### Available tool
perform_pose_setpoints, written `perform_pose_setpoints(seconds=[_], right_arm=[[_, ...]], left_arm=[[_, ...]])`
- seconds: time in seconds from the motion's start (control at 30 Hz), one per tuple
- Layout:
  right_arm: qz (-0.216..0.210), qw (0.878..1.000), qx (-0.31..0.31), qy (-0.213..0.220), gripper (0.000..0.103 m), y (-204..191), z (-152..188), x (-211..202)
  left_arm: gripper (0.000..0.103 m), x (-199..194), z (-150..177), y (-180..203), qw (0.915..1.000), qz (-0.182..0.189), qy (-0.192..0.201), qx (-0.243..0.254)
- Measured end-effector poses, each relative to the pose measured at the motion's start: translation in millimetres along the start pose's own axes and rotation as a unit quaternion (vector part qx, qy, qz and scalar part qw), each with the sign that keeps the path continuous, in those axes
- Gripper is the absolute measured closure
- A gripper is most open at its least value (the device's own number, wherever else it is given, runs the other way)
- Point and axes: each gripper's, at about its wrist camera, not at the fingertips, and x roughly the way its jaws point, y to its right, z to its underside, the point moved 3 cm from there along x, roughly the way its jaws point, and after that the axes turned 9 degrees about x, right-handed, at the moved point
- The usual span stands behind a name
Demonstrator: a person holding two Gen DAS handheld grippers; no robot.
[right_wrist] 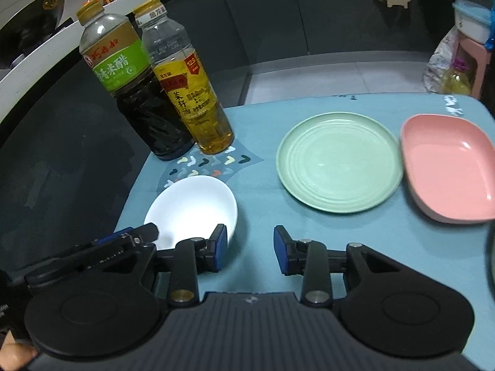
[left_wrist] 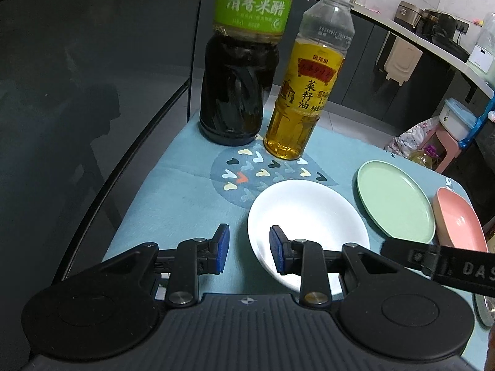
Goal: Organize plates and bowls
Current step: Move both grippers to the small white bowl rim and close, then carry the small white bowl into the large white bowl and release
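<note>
A white bowl [left_wrist: 309, 213] [right_wrist: 191, 207] sits on the blue table mat [right_wrist: 263, 204], nearest to me. Beside it lie a round green plate [left_wrist: 396, 201] [right_wrist: 337, 160] and, furthest right, a pink oblong dish [left_wrist: 461, 222] [right_wrist: 448, 167]. My left gripper [left_wrist: 250, 249] is open, with the bowl's left rim in the gap between its blue pads; the right pad hangs over the bowl's inside. My right gripper [right_wrist: 250, 249] is open over bare mat just right of the bowl, its left pad at the bowl's right rim. Neither pad visibly presses on the bowl.
A dark vinegar bottle [left_wrist: 238, 92] [right_wrist: 142, 99] and a yellow oil bottle [left_wrist: 306, 92] [right_wrist: 198, 102] stand at the mat's far left corner. The table drops off at the left and far edges. A pink stool [right_wrist: 473, 61] with containers stands on the floor beyond.
</note>
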Motion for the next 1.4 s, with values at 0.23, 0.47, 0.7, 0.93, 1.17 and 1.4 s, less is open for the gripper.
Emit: perform_pose_setpoints(seconds=[0.23, 0.47, 0.7, 0.93, 1.17, 1.4], right_arm=[[0.005, 1.000, -0.016, -0.016, 0.072, -8, -3, 24], [0.014, 0.999, -0.024, -0.027, 0.072, -12, -1, 40], [0.014, 0.999, -0.034, -0.033, 0.099, -17, 2, 46], [0.018, 0.999, -0.033, -0.022, 0.099, -15, 3, 19], [0.020, 0.999, -0.032, 0.009, 0.098, -13, 15, -27], [0.015, 0.999, -0.023, 0.026, 0.097, -5, 40, -77]], left_arm=[[0.077, 18, 0, -4, 0.9999, 0.002, -0.012, -0.003], [0.078, 27, 1, -4, 0.9999, 0.004, -0.017, 0.001], [0.093, 22, 3, 7, 0.9993, 0.015, -0.003, 0.035], [0.094, -5, 2, 18, 0.9984, 0.020, 0.021, 0.048], [0.094, -49, 8, 34, 0.9958, 0.032, 0.055, 0.066], [0.094, -95, 30, 49, 0.9937, 0.054, 0.065, 0.074]])
